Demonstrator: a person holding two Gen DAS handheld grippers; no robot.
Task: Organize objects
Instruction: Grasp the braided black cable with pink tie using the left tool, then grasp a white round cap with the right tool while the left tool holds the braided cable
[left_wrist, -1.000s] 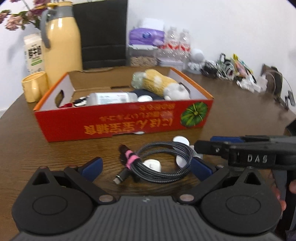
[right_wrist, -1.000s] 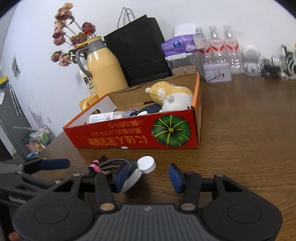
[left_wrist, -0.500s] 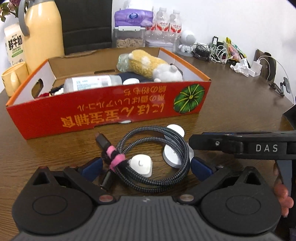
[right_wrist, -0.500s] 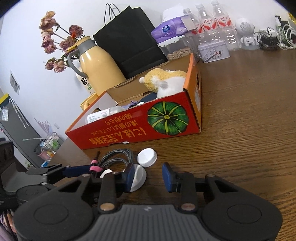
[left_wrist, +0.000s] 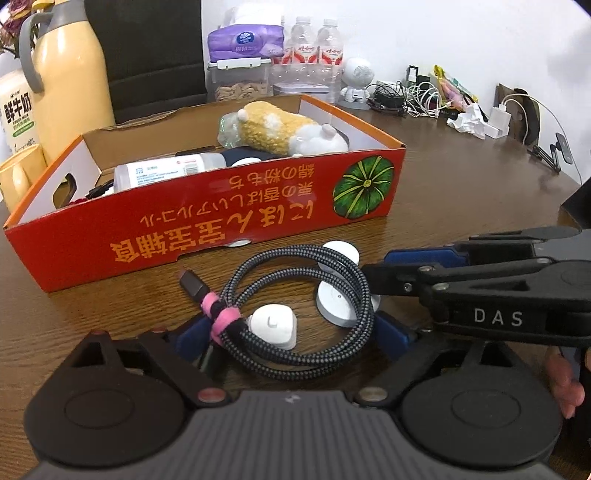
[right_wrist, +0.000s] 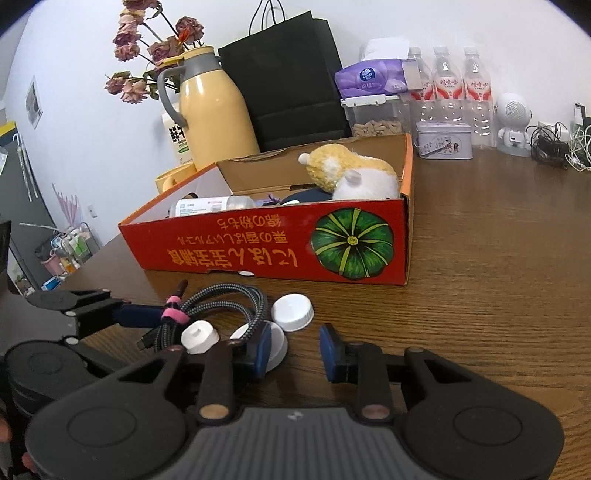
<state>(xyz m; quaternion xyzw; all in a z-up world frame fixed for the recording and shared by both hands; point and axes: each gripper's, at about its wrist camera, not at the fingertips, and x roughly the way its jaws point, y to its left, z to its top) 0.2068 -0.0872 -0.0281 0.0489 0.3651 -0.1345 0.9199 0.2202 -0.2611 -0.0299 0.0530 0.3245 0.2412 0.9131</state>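
**Helper:** How much have you put away?

**Friend:** Some of it. The plush toy (left_wrist: 284, 133) and a white bottle (left_wrist: 166, 171) are lying in the red cardboard box (left_wrist: 221, 236). So part of your job looks done.

**Helper:** What is left out?

**Friend:** Four small things on the wooden table (left_wrist: 461, 184), just in front of the box. There is the coiled braided cable (left_wrist: 303, 363) with its pink tie. A small white plug piece (left_wrist: 273, 325) sits inside the coil. A white round disc (left_wrist: 334, 301) lies partly under the coil at 3 o'clock. A white bottle cap (right_wrist: 292, 312) sits at 1 o'clock. The box is at 12 o'clock from them.

**Helper:** What are your grippers doing?

**Friend:** Your left gripper (left_wrist: 292, 335) is spread wide and its jaws have just been closing. The cable coil lies between them. I cannot tell if the pads touch it yet. Your right gripper (right_wrist: 295, 349) comes in from 3 o'clock. Its jaws are pulled in close, with only bare table in the little gap, so it pinches nothing.

**Helper:** So what comes next?

**Friend:** I think you squeeze the cable, then lift it to the box. The three white bits come after.
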